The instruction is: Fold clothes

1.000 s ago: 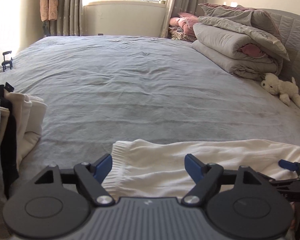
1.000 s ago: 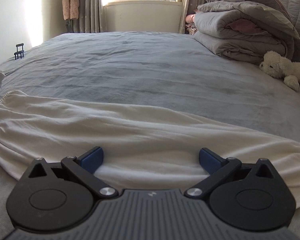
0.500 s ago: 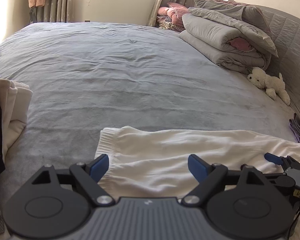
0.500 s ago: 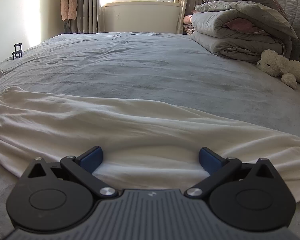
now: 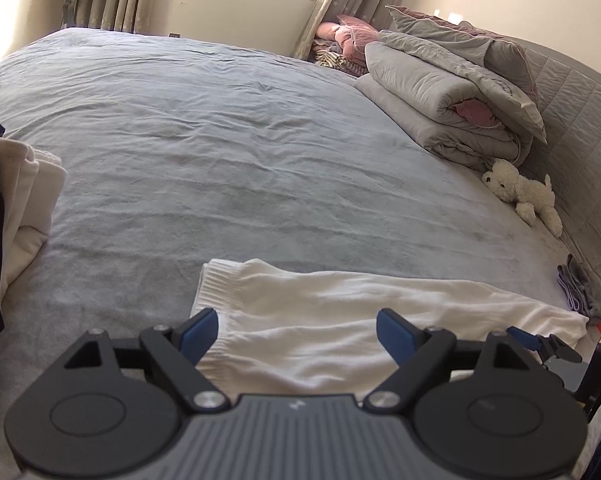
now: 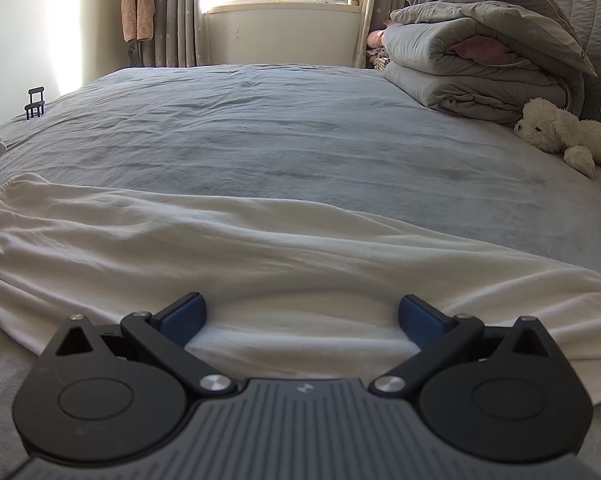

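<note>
White knit garment [image 5: 340, 320] is lying flat along the near edge of the grey bed [image 5: 220, 140], ribbed cuff pointing left. Both the left gripper [image 5: 298, 332] and right gripper [image 6: 302, 316] are hovering over it with jaws spread wide, gripping nothing. Cream and black folded clothes [image 5: 16, 200] are sitting at the left, grey folded duvets [image 5: 440, 100] and 1 white plush toy [image 5: 520, 192] far right.

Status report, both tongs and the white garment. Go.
Left tongs open, over ribbed hem. Right tongs open, over middle of garment. Garment flat on bed, unfolded. Nothing in the way.
</note>
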`<state>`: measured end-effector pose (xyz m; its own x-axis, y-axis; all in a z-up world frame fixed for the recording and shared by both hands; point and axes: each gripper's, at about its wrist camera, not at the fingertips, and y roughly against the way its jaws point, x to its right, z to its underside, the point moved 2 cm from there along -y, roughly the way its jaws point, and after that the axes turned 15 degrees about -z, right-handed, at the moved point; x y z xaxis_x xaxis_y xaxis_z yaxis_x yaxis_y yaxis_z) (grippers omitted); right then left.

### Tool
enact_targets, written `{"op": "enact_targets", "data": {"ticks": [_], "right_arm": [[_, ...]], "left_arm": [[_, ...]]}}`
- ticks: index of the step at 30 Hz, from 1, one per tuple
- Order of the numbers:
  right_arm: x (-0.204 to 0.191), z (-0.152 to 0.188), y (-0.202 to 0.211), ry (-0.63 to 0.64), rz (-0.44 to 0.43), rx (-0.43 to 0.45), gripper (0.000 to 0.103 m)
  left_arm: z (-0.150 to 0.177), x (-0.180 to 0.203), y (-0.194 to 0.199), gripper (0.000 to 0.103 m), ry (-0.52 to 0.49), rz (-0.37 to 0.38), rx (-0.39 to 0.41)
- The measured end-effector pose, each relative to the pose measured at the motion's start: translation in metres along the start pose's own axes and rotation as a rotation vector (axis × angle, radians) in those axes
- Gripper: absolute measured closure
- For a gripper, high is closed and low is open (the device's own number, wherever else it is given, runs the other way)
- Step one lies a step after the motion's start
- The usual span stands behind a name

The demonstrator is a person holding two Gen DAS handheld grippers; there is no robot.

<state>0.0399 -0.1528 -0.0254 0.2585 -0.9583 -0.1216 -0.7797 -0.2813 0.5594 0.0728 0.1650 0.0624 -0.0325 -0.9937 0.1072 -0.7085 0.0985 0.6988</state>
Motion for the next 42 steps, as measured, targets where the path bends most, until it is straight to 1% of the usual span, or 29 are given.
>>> {"op": "enact_targets", "data": {"ticks": [2, 8, 21, 31, 35, 42], "right_arm": [[-0.0002, 0.0000, 0.0000, 0.000, 0.000, 0.000, 0.000], [-0.0004, 0.0000, 0.0001, 0.000, 0.000, 0.000, 0.000], [-0.0005, 0.0000, 0.0000, 0.000, 0.001, 0.000, 0.000], [-0.0005, 0.0000, 0.0000, 0.000, 0.001, 0.000, 0.000], [-0.0005, 0.0000, 0.0000, 0.000, 0.001, 0.000, 0.000], [-0.0006, 0.0000, -0.0001, 0.000, 0.001, 0.000, 0.000]], "left_arm": [[0.0004, 0.0019, -0.0005, 0.016, -0.009, -0.012, 0.002], [0.0008, 0.0041, -0.0001, 0.016, -0.011, 0.005, 0.000], [0.0004, 0.0041, -0.0026, 0.016, -0.006, 0.015, -0.016], [-0.0008, 0.0031, -0.0071, 0.016, 0.010, 0.042, -0.036], [-0.0017, -0.0017, -0.0061, 0.016, 0.024, 0.037, -0.031], [-0.0002, 0.0000, -0.0078, 0.016, 0.000, 0.005, -0.030]]}}
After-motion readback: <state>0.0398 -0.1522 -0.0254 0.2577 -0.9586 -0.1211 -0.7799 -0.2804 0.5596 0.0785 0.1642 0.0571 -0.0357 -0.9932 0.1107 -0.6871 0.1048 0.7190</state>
